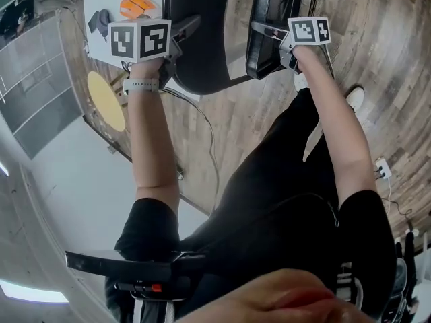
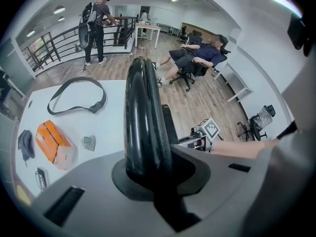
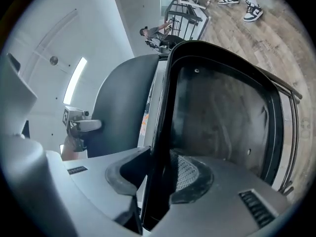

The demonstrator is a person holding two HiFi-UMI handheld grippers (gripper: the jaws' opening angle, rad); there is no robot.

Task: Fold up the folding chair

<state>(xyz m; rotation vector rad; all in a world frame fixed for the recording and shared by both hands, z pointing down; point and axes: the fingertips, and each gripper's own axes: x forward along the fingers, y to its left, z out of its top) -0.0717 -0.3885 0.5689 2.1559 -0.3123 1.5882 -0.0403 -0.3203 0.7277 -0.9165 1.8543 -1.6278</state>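
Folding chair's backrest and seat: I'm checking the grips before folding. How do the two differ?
The glossy black rounded backrest shows a thick, bulging edge; the black seat panel shows a thin raised rim round a sunken middle. The left gripper clamps the backrest, the right gripper the seat's rim. Both are black, each held between jaws.

Quick count, here we go: one black folding chair (image 1: 202,39). Two grippers on show, the left hand-held gripper (image 1: 188,27) and the right hand-held gripper (image 1: 264,29). Left of the chair is one white surface (image 2: 74,125), and it carries four things I can make out: one orange pack (image 2: 52,141), one black strap loop (image 2: 79,97), one dark cloth bundle (image 2: 24,144) and one small greyish packet (image 2: 89,142). Beyond the chair there are two people, one standing person (image 2: 96,26) and one seated person (image 2: 197,58). Two office chairs as well, the first office chair (image 2: 190,74) and the second office chair (image 2: 261,117).
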